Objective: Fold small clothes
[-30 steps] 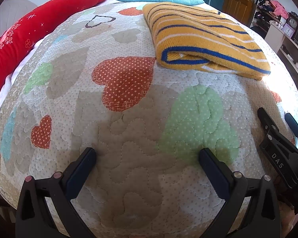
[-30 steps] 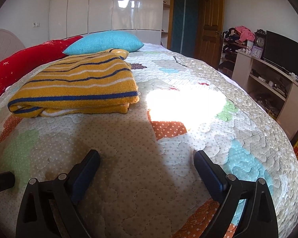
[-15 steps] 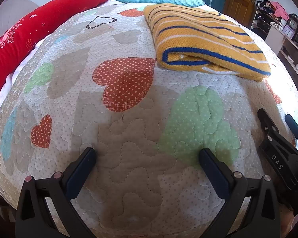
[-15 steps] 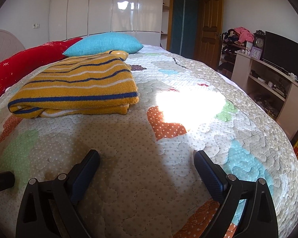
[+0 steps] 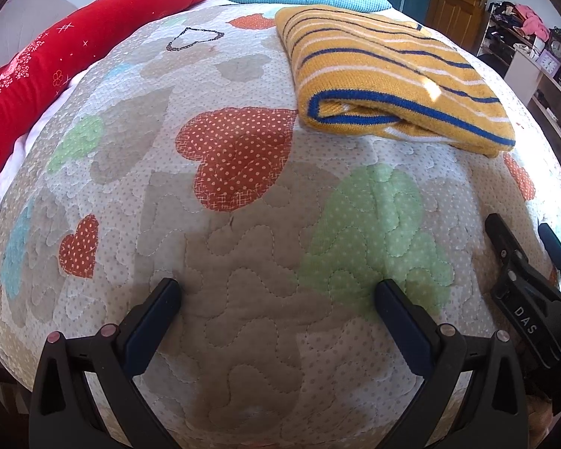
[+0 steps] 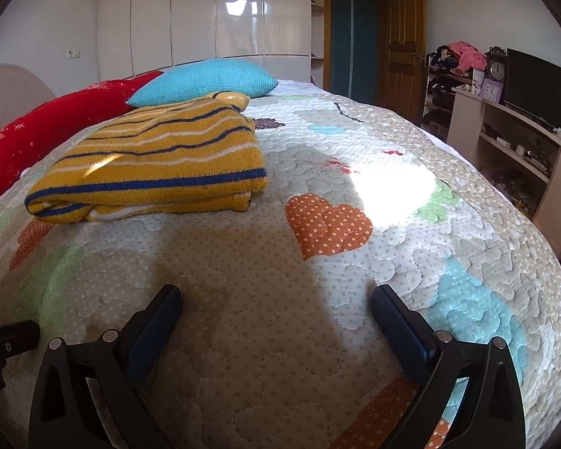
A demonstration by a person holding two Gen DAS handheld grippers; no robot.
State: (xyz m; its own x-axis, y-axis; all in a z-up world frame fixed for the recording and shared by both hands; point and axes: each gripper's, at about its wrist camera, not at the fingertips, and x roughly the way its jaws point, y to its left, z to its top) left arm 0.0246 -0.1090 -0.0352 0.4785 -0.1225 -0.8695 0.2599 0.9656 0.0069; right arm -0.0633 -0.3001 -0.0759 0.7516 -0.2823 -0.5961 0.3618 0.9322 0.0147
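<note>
A yellow knit sweater with blue and white stripes (image 5: 385,75) lies folded flat on the heart-patterned quilt (image 5: 243,224), far from both grippers; it also shows in the right wrist view (image 6: 157,161). My left gripper (image 5: 276,295) is open and empty, low over the quilt near the bed's front edge. My right gripper (image 6: 276,299) is open and empty too, to the right of the left one; its body shows in the left wrist view (image 5: 523,299).
A long red pillow (image 5: 56,60) lies along the left side of the bed and a turquoise pillow (image 6: 205,82) at its head. A shelf unit with a TV (image 6: 535,86) and clocks stands to the right. A wardrobe (image 6: 205,15) and wooden door (image 6: 404,41) are behind.
Both views have drifted slightly, with the sweater sitting a little lower in frame. Both grippers stay open and empty.
</note>
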